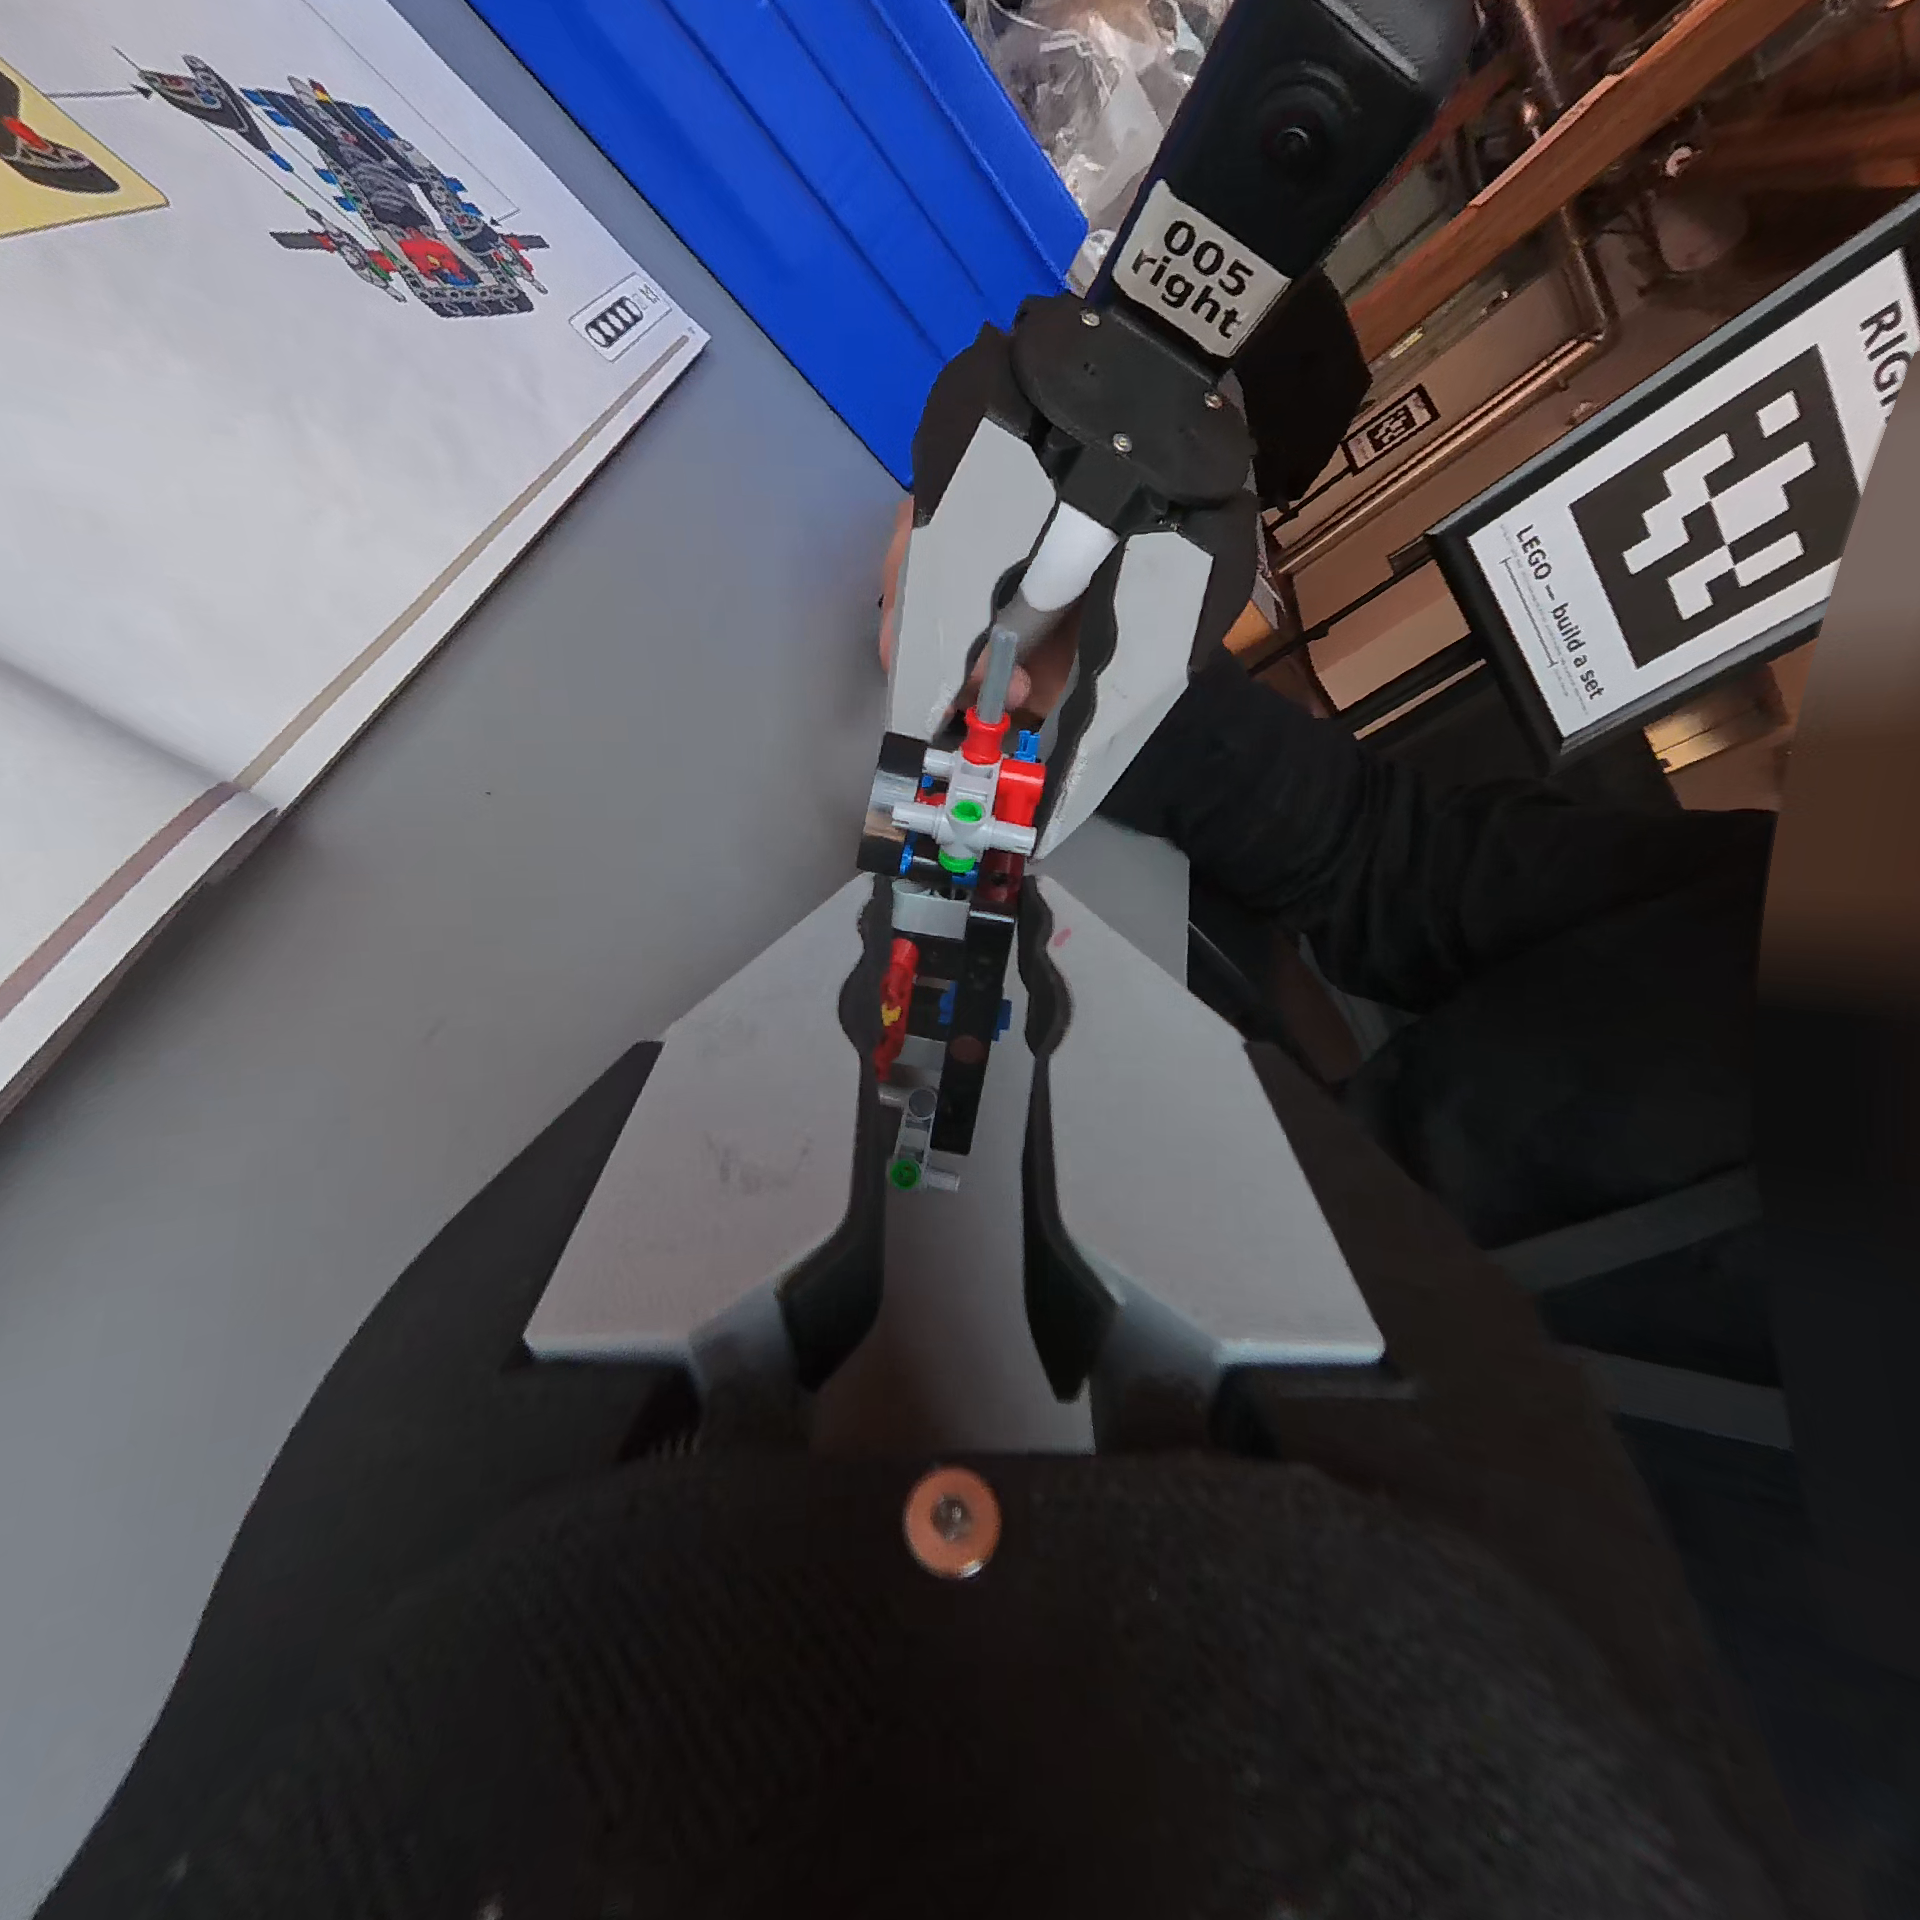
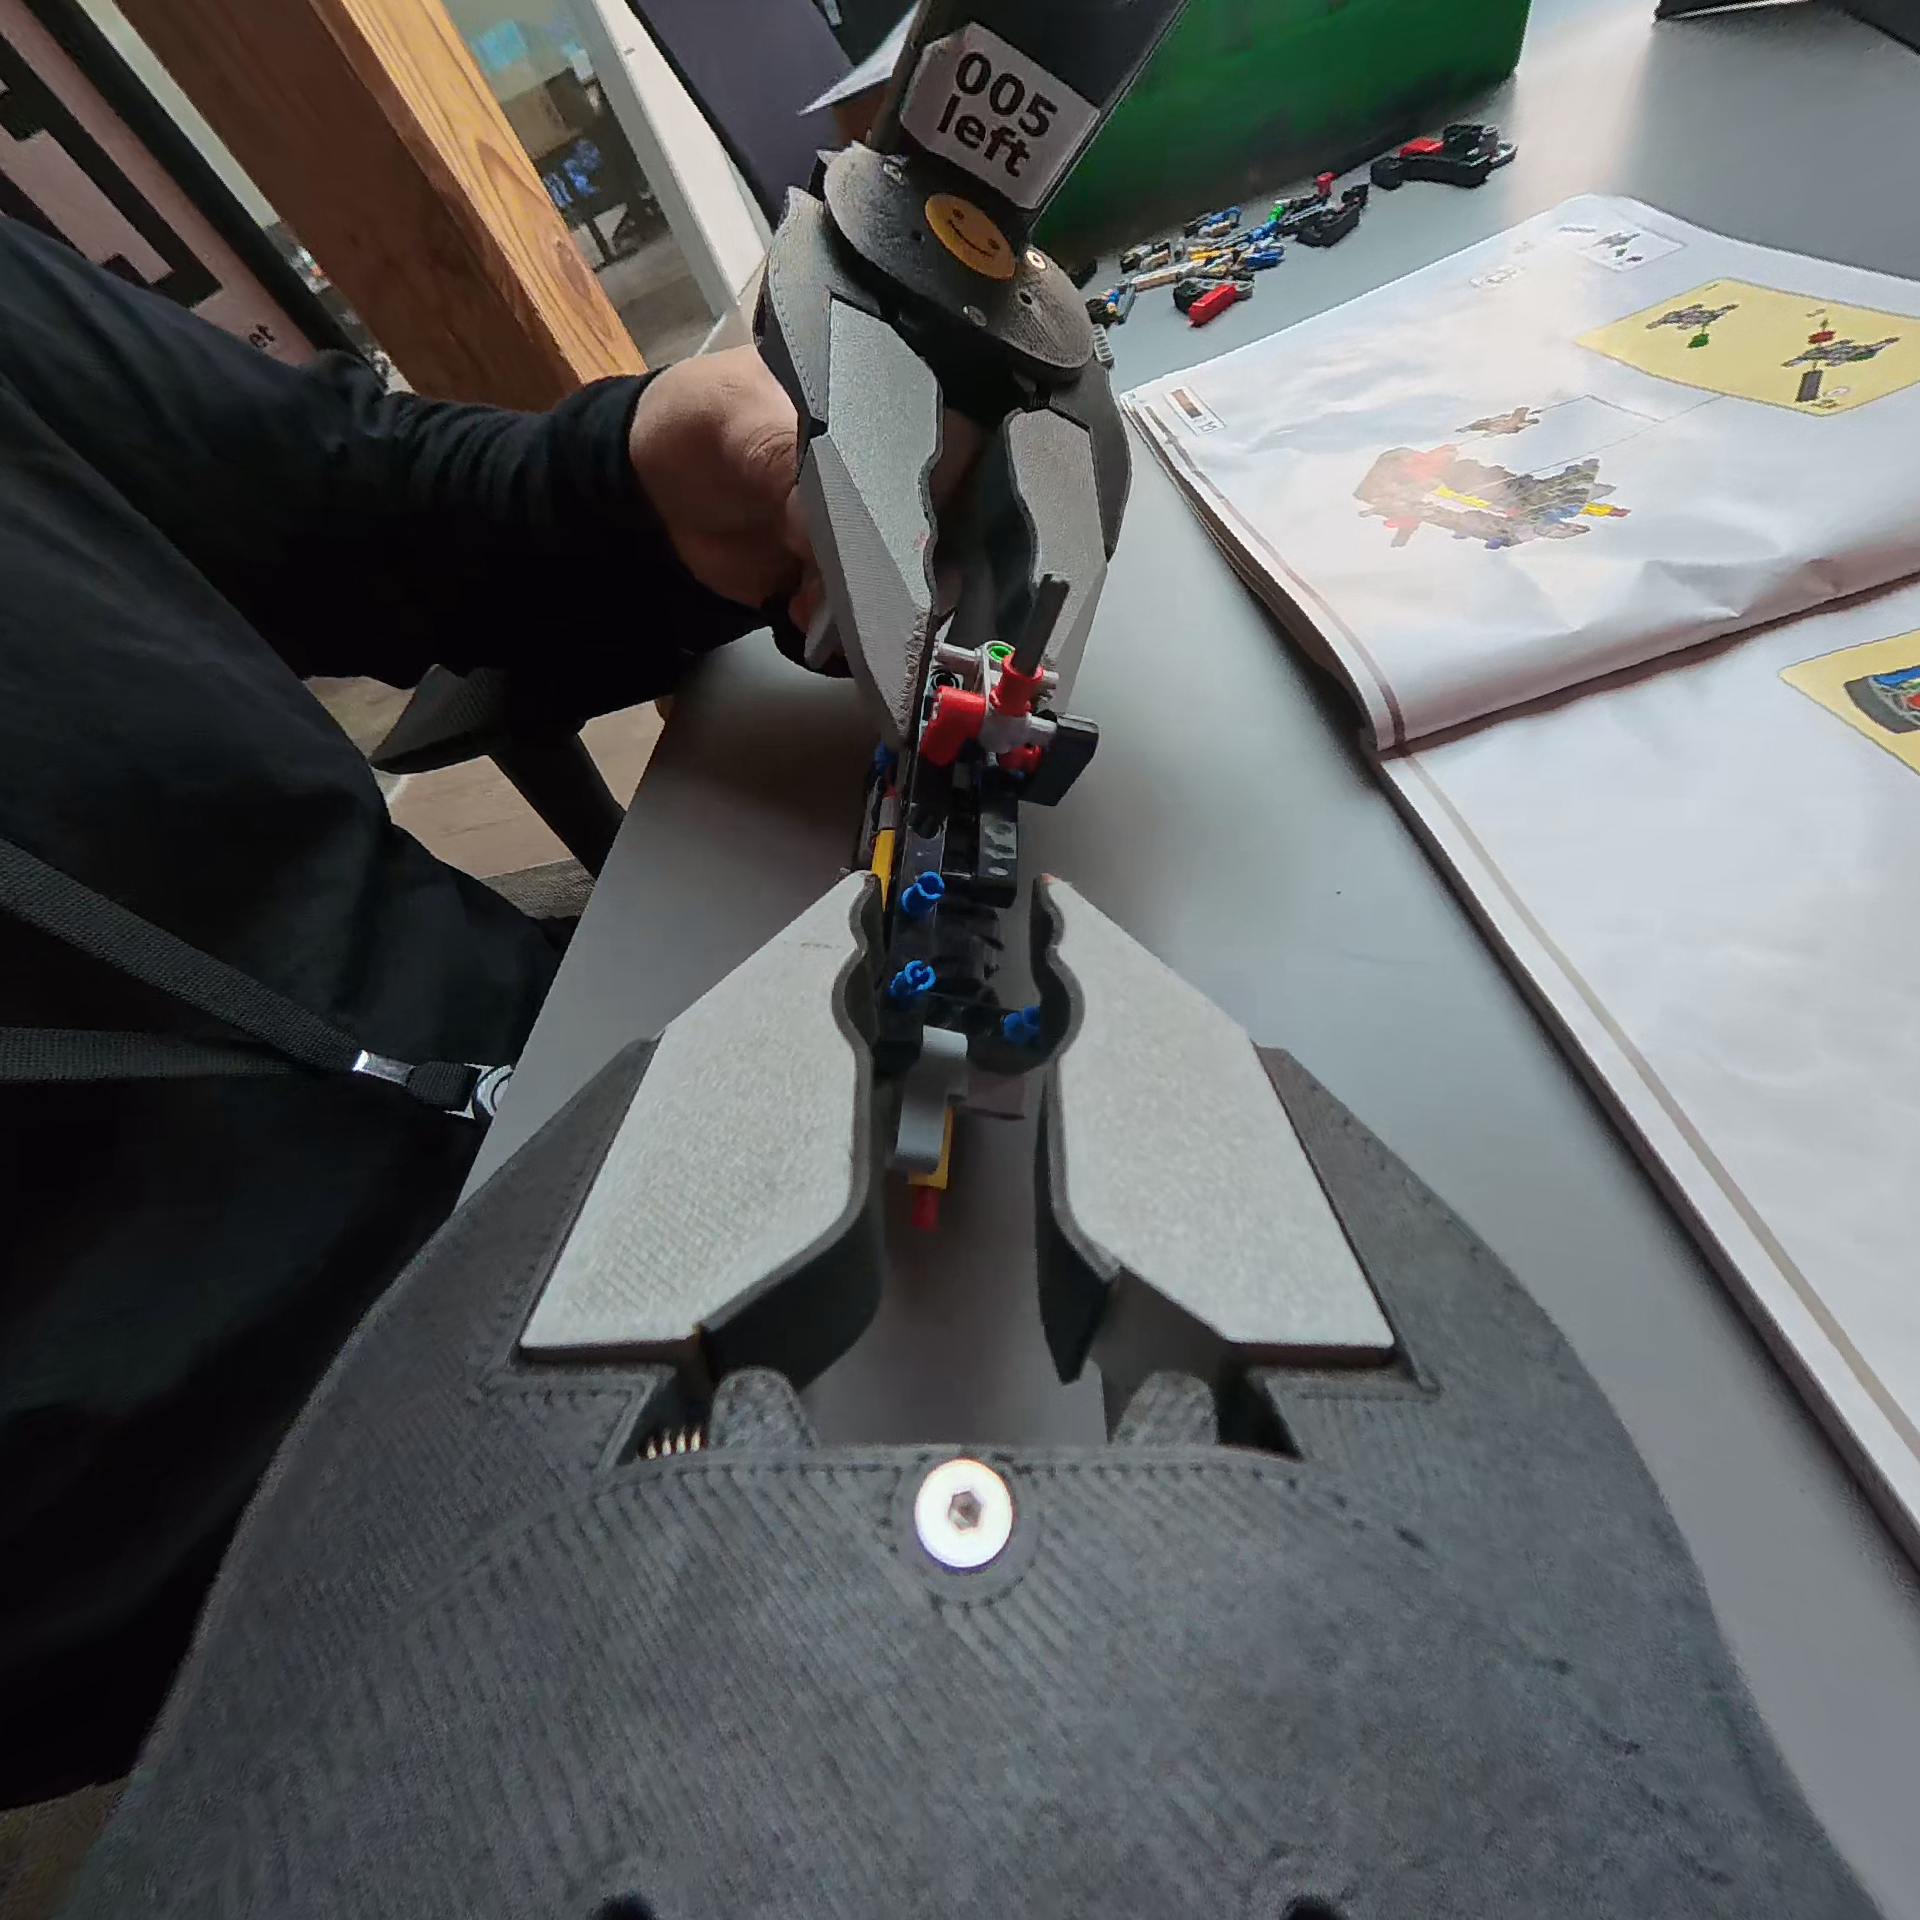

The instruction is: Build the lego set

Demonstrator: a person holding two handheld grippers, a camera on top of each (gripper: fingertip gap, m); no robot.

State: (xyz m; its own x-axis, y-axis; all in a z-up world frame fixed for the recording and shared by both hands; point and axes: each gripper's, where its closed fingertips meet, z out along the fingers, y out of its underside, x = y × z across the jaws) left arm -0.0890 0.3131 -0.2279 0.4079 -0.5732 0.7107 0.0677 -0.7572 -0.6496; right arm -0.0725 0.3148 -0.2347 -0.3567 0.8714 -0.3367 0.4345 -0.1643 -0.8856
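Surface: grey table (image 1: 540,935), seen from both wrist views; booklet and loose parts lie on it
Booklet: open instruction booklet (image 2: 1558,499) on the table, pages showing coloured build diagrams; well apart from the grippers
Loose parts: scatter of small pieces (image 2: 1288,244) on the table beyond the booklet, near a green box (image 2: 1299,94)
Bin: blue bin (image 1: 831,208) at the far side of the table, behind the right gripper in the left wrist view
Sign: framed sign (image 1: 1704,499) with a black-and-white marker, standing right of the table edge
Model: lego model (image 1: 951,914), a long narrow black assembly with red, blue, green and grey bits, held above the table between the two grippers, which face each other
Axle: grey axle (image 1: 1001,670) sticks out of a red connector at one end of the model
Left gripper (image 1: 951,883): fingers clamped on the near length of the model, one on each side
Right gripper (image 2: 951,883): fingers closed around the other end of the model, blue pins showing between them
Hands: a hand (image 2: 727,478) in a black sleeve holds the left gripper's handle
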